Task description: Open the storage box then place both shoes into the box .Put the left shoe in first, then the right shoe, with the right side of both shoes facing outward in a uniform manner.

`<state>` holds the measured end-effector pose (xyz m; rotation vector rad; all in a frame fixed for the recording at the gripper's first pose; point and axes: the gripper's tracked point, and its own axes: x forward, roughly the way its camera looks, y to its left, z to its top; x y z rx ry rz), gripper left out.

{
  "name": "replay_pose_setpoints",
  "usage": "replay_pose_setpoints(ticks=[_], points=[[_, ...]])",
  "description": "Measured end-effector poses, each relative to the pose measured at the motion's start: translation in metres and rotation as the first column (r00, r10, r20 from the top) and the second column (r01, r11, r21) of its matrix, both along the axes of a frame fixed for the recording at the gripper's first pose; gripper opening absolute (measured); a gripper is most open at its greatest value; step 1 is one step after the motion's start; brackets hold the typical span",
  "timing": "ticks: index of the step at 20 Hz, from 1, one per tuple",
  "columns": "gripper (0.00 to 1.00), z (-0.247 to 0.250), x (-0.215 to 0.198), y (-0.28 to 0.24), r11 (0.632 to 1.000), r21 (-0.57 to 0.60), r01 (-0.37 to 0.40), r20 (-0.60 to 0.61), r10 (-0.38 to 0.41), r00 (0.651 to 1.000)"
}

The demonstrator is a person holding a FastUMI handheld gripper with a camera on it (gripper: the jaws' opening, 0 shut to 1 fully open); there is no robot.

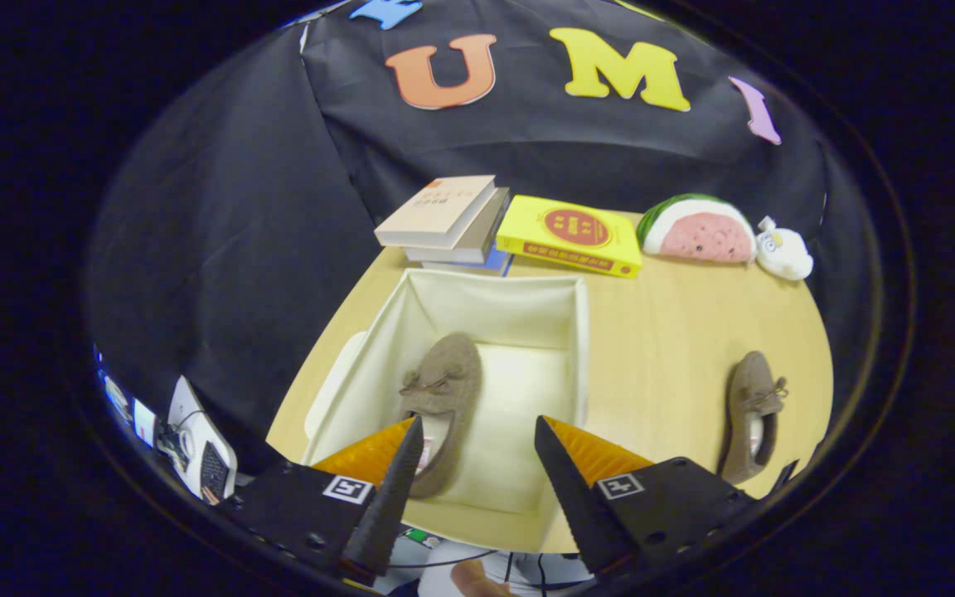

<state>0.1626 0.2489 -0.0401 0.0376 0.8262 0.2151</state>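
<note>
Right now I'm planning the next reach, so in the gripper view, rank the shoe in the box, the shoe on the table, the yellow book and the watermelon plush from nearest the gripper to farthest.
From the open gripper:
1. Shoe in the box, by the left finger.
2. Shoe on the table, off to the right.
3. Yellow book, beyond the box.
4. Watermelon plush, right of the book; the two are nearly level, too close to call.

Even overhead light; soft shadows; sharp centre; fisheye-bent edges.
</note>
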Motion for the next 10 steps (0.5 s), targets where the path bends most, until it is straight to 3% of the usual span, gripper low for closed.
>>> replay_pose_setpoints(ticks=[2,5,10], points=[[0.92,0.016,-0.009,-0.029,1.0,-0.001,0.029,0.032,-0.029,0.999],[0.98,0.026,-0.015,-0.091,0.991,-0.107,0.076,0.102,-0.065,0.993],[0.97,0.019,-0.026,-0.184,0.971,-0.157,0.18,0.133,-0.16,0.978]])
